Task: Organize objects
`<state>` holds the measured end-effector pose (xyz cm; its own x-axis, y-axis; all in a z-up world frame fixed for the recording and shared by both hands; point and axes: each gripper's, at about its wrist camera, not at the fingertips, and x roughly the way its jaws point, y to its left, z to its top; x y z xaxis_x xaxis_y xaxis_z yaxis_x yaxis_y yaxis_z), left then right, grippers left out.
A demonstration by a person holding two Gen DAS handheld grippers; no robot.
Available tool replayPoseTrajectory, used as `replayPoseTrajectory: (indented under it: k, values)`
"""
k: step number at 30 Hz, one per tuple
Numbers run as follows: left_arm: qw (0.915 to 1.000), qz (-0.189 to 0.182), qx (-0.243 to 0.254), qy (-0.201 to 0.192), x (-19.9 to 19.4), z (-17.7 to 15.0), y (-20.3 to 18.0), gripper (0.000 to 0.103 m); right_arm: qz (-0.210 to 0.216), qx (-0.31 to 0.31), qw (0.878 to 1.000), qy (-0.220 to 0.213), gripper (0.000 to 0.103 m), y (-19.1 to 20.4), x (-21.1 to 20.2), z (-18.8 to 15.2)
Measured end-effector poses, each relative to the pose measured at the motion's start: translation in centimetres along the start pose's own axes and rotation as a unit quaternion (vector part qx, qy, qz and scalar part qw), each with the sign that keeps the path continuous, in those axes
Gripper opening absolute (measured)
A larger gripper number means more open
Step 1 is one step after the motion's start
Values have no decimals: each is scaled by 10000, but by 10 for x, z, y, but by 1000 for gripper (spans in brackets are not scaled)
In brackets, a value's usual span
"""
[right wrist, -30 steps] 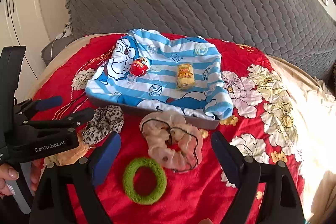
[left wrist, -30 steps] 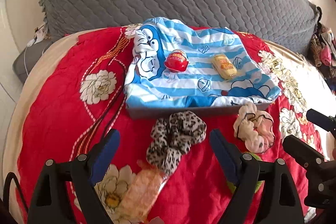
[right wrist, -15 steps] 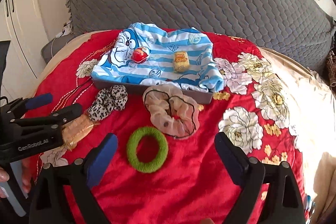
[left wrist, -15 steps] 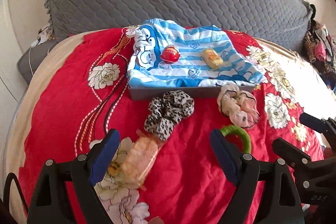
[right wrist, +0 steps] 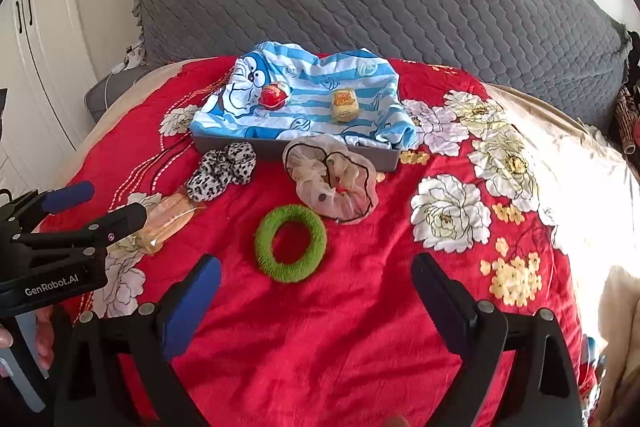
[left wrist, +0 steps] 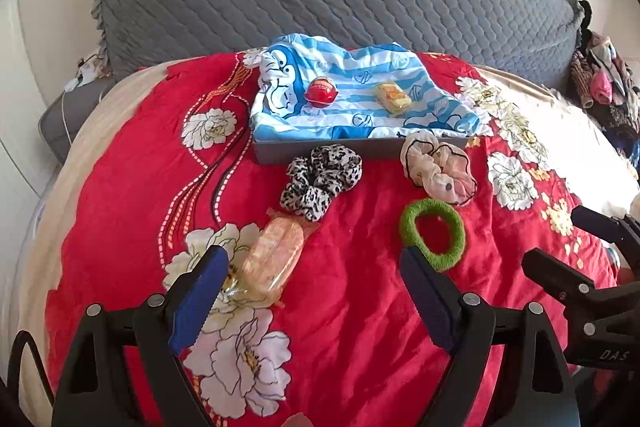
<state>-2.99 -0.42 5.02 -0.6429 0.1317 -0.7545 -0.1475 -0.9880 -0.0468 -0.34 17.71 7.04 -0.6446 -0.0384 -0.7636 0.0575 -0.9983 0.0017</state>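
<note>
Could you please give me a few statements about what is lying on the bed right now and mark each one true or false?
1. The red egg lies on the blue striped cloth. True.
2. The green ring sits inside the tray. False: it lies on the red blanket, in front of the tray.
3. The left gripper is shut on the leopard scrunchie. False: it is open and empty.
4. The right gripper is open. True.

A tray (left wrist: 320, 149) sits on the bedspread (left wrist: 132, 187), holding a cloth (left wrist: 360, 95) with two snacks on top. Three hair ties lie before it; a packet (left wrist: 272, 259) lies nearest, leftward.
</note>
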Motion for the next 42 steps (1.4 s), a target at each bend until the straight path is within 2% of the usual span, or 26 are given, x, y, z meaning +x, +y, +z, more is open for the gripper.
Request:
replayPoseTrajectory:
  k: [16, 27, 42]
  values:
    - [10000, -16, 26, -78, -17, -22, 10, 88, -85, -72, 9996, -263, 96, 15, -16, -21]
    - [9999, 9, 31, -122, -16, -29, 9, 88, 117, -102, 9991, -398, 96, 24, -21, -29]
    - [10000, 43, 52, -43, 5, -33, 10, 88, 140, 187, 9996, -152, 96, 13, 7, -29]
